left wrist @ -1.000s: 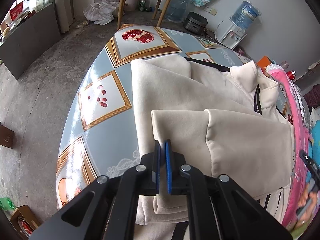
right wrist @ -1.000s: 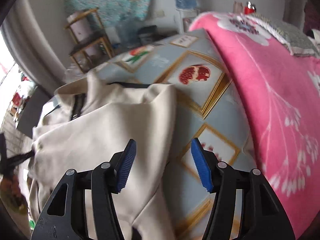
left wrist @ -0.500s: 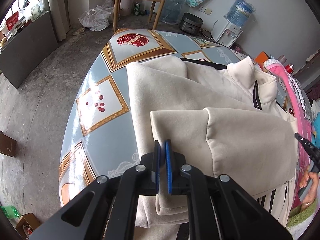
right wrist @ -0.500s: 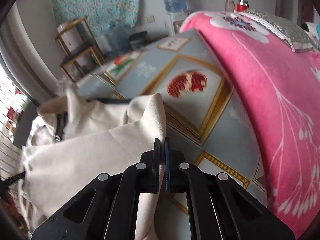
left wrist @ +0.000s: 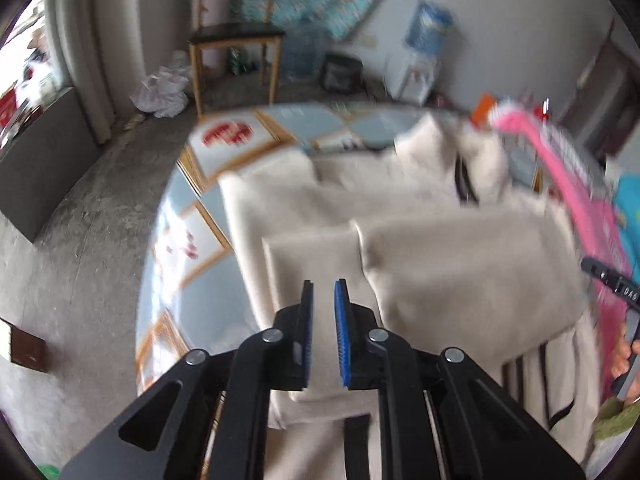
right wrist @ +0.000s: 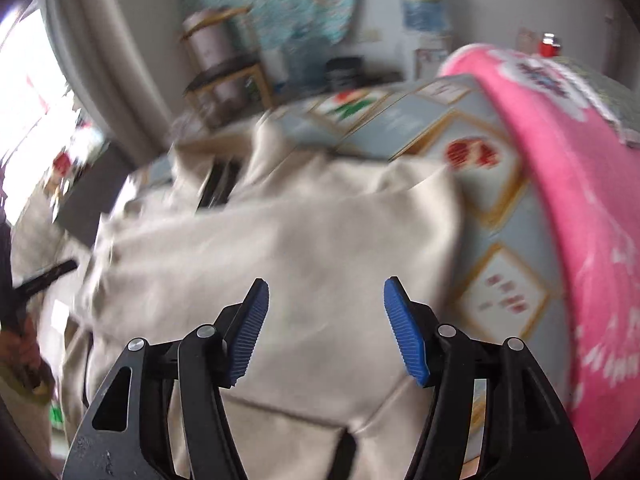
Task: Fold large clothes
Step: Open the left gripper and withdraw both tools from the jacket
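Cream jacket (left wrist: 460, 272) lies partly folded on the patterned bench (left wrist: 192, 256). Left gripper (left wrist: 323, 332) jaws have just been opening, slightly apart, nothing between. Right gripper (right wrist: 326, 330) jaws have just been opening, wide apart above the jacket, gripping nothing.

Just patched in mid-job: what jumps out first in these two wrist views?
A cream jacket fills the middle of both views, spread on the pomegranate-print table with a sleeve folded across its body. A bright pink blanket runs along the table's right side. Both the left gripper and right gripper hover open above the cloth, holding nothing.
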### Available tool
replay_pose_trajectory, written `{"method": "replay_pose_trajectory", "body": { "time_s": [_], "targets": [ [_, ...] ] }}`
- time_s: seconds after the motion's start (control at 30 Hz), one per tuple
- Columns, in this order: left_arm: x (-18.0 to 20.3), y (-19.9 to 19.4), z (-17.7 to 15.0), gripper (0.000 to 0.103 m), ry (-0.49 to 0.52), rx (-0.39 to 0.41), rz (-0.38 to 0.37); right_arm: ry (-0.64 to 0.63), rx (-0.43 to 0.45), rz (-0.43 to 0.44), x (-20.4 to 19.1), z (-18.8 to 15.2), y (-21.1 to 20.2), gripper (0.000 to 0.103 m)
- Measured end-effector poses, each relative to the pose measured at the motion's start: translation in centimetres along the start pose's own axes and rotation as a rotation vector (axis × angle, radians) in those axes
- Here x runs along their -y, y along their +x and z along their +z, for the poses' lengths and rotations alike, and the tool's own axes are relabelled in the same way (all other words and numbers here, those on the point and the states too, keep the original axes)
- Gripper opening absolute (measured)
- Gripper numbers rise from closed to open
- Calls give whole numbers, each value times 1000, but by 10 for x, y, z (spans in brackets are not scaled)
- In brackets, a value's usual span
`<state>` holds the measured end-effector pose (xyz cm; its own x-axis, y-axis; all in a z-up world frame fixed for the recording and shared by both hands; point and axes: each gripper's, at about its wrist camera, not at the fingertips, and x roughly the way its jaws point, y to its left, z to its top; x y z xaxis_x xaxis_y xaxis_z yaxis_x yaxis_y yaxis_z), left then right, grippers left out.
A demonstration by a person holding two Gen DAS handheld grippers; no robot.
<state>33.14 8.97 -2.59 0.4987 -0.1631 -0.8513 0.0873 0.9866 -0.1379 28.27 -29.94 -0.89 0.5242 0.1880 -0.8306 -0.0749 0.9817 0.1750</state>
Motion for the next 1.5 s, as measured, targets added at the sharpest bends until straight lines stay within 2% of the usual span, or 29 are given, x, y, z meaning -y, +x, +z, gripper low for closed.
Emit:
{"method": "replay_pose_trajectory", "body": {
  "time_s": [0.07, 0.13, 0.2, 0.27, 0.33, 0.4, 0.5, 0.6, 0.8, 0.93, 1.1, 1.27, 1.33, 1.4, 1.5],
  "targets": [
    [10, 22, -10, 12, 35, -75, 42, -85, -65, -57, -19, -14, 19, 59],
    [13, 23, -17, 13, 34, -40, 63, -124, -84, -101, -26, -23, 30, 61],
    [12, 15, -20, 13, 16, -37, 65, -100, -92, -112, -26, -23, 24, 61],
    [7, -5, -24, 13, -3, -11, 54, -60, -91, -112, -25, -23, 7, 62],
    [0, -37, -34, 14, -10, 40, 52, -46, -59, -87, -29, -30, -20, 67],
    [-6, -66, -50, 20, -12, 80, 52, -35, -26, -46, -30, -43, -49, 80],
    [-22, -99, -89, 27, -20, 104, 66, -4, -2, -8, -31, -84, -90, 84],
    [-39, -121, -135, 29, -60, 95, 69, 46, -17, -29, -22, -122, -111, 84],
    [-57, -138, -219, 31, -146, 67, 9, 244, -39, -53, 5, -205, -148, 84],
    [-58, -135, -256, 31, -206, 54, -74, 350, -27, -45, 15, -242, -160, 84],
    [-45, -125, -274, 31, -212, 36, -154, 385, -63, -67, 19, -267, -156, 84],
    [-40, -121, -279, 31, -211, 47, -156, 392, -59, -62, 19, -276, -159, 84],
    [-45, -121, -280, 31, -246, 56, -178, 403, -58, -54, 21, -277, -159, 80],
    [-48, -120, -281, 31, -269, 70, -205, 407, -57, -36, 21, -278, -159, 73],
    [-52, -119, -280, 31, -286, 91, -211, 405, -63, -13, 20, -278, -157, 65]
  ]
}}
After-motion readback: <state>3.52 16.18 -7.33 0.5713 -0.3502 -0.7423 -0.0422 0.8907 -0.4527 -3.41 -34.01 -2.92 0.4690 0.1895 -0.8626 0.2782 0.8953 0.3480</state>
